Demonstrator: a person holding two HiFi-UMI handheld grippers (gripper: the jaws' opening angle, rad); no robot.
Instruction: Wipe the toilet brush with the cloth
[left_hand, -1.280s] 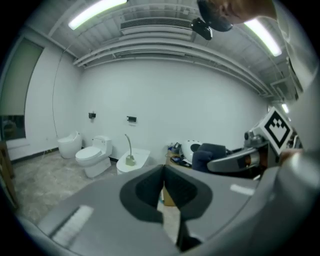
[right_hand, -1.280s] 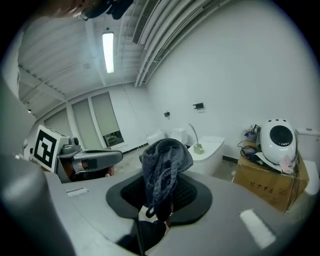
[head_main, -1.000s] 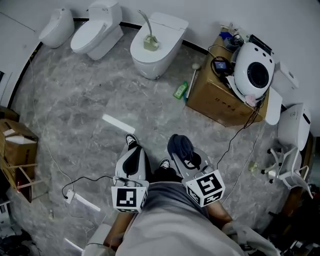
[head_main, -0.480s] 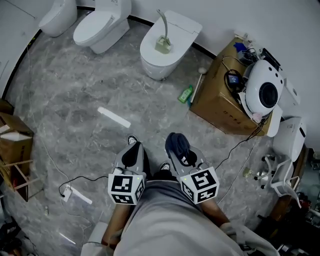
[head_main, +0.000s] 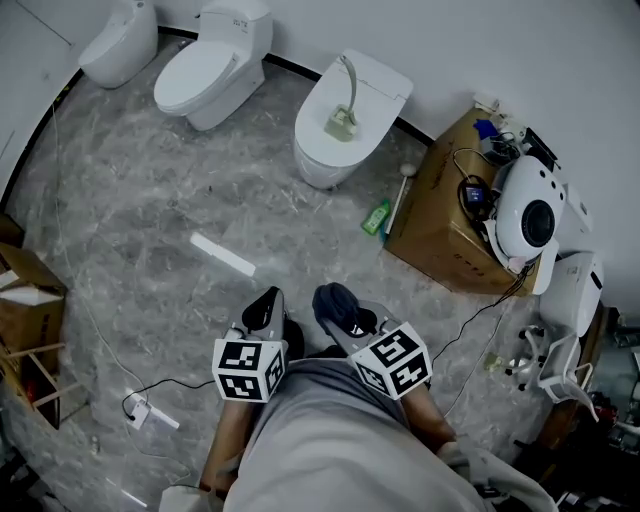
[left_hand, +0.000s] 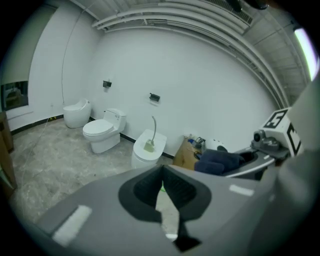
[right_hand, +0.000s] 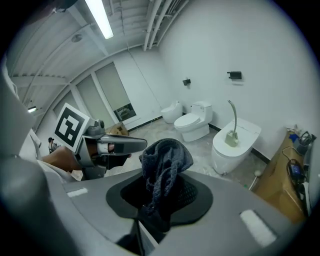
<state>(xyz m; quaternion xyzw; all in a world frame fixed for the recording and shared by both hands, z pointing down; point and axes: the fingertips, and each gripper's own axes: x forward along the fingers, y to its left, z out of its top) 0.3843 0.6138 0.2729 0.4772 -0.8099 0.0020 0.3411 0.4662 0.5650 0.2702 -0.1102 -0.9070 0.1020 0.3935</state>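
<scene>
Advancing: against a second ago both grippers sit further forward, so we judge the approach under way and wiping not begun. Right gripper (head_main: 343, 318) clamps the dark cloth (right_hand: 165, 160); left gripper (head_main: 268, 308) is closed and empty. Toilet brush (head_main: 345, 100) stands in its holder on the toilet lid (head_main: 380, 85), 12 o'clock, well apart. Bare floor lies between; cardboard box (head_main: 440, 220) bounds us at 2 o'clock.

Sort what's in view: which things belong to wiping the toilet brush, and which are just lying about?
For the job:
cloth, clamped in the right gripper
toilet brush, standing on a closed toilet lid
left gripper, shut and empty

Lying about:
green bottle and white strip on the floor
cardboard box
neighbouring toilet
</scene>
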